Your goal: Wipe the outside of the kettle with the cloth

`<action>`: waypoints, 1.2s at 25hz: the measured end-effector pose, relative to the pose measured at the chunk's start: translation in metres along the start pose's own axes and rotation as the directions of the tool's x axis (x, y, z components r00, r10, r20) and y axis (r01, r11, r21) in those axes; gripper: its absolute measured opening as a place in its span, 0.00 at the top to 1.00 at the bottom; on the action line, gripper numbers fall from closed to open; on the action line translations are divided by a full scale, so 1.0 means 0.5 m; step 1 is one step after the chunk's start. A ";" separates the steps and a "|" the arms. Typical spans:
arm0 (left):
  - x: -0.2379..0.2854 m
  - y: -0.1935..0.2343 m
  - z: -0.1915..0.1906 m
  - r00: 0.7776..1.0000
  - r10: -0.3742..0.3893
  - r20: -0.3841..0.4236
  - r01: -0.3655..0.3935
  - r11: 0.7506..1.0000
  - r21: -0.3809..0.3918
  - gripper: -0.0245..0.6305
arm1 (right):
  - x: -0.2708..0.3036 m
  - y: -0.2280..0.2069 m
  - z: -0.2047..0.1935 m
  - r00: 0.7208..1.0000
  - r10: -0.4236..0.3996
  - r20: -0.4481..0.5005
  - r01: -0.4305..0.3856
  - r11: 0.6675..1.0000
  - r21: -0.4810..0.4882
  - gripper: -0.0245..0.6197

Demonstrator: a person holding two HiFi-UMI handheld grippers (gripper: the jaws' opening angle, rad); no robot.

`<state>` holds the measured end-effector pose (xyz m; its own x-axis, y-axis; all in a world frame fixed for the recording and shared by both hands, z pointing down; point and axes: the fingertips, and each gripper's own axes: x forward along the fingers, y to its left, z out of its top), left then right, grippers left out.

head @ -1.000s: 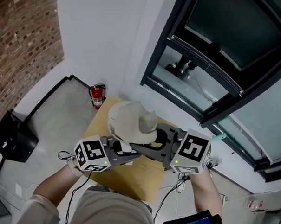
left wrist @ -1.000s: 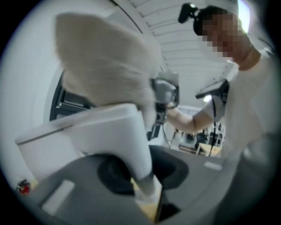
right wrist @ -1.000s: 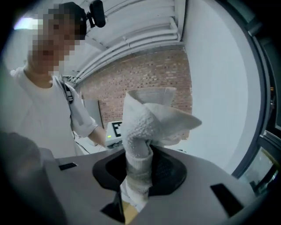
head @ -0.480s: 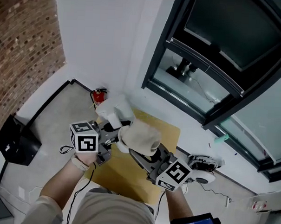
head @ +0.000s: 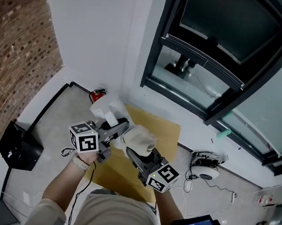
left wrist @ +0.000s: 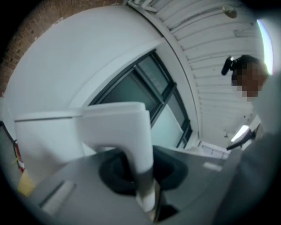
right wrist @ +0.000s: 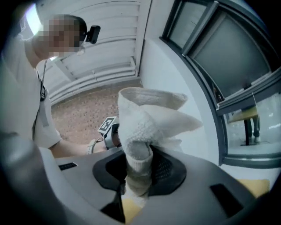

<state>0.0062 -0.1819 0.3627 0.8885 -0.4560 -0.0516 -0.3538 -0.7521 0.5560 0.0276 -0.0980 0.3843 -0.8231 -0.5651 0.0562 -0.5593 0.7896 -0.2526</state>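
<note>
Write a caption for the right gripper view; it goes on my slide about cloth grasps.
Right gripper shut on a bunched white cloth, held in front of dark-framed windows.

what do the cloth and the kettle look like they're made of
Cloth: off-white terry-like fabric, matte; a nubby, fuzzy pile shows on its folds.
Kettle: probably white plastic, smooth with a soft satin sheen; its edges look rounded and moulded, though painted metal can't be ruled out.
</note>
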 end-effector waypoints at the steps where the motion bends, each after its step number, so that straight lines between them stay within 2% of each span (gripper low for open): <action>1: 0.005 0.001 -0.015 1.000 -0.002 -0.005 0.002 1.000 -0.011 0.86 | 0.005 0.002 -0.002 1.000 -0.002 -0.024 0.001 1.000 -0.026 0.79; 3: 0.015 0.009 -0.051 1.000 0.006 -0.024 -0.006 1.000 0.001 0.86 | 0.007 -0.006 -0.053 0.993 -0.006 -0.120 0.001 0.999 -0.038 0.79; 5: 0.024 0.021 -0.108 0.996 0.041 -0.082 -0.034 0.995 0.094 0.85 | -0.023 -0.030 -0.130 0.979 -0.041 -0.198 0.047 0.999 0.025 0.79; 7: 0.028 0.035 -0.177 0.986 0.092 -0.136 -0.064 0.977 0.201 0.85 | -0.084 -0.062 -0.193 0.970 -0.103 -0.219 0.135 0.981 0.137 0.79; 9: 0.027 0.055 -0.244 0.975 0.142 -0.171 -0.088 0.953 0.291 0.85 | -0.151 -0.092 -0.232 0.963 -0.173 -0.207 0.221 0.945 0.240 0.79; 11: 0.021 0.084 -0.310 0.961 0.184 -0.205 -0.099 0.925 0.367 0.85 | -0.194 -0.110 -0.261 0.951 -0.226 -0.213 0.280 0.920 0.274 0.79; 14: 0.004 0.124 -0.391 0.942 0.229 -0.243 -0.105 0.894 0.435 0.84 | -0.197 -0.121 -0.281 0.944 -0.242 -0.225 0.297 0.920 0.254 0.79; 17: 0.020 0.113 -0.446 0.933 0.240 -0.267 -0.069 0.850 0.523 0.84 | -0.187 -0.130 -0.282 0.936 -0.248 -0.250 0.305 0.925 0.225 0.79; 19: 0.037 0.091 -0.477 0.933 0.233 -0.274 -0.042 0.827 0.561 0.84 | -0.192 -0.128 -0.279 0.932 -0.255 -0.259 0.313 0.924 0.218 0.79; 22: 0.041 0.078 -0.505 0.936 0.243 -0.255 -0.042 0.795 0.605 0.84 | -0.186 -0.122 -0.273 0.931 -0.250 -0.267 0.308 0.929 0.204 0.79; 30: 0.034 0.058 -0.580 0.939 0.246 -0.240 -0.014 0.727 0.687 0.84 | -0.184 -0.110 -0.276 0.928 -0.242 -0.284 0.302 0.934 0.191 0.79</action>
<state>0.0960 -0.0734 0.6184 0.8177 -0.4987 0.2876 -0.4706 -0.8668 -0.1649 0.1207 -0.0565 0.5263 -0.6561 -0.6476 0.3875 -0.7523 0.5207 -0.4036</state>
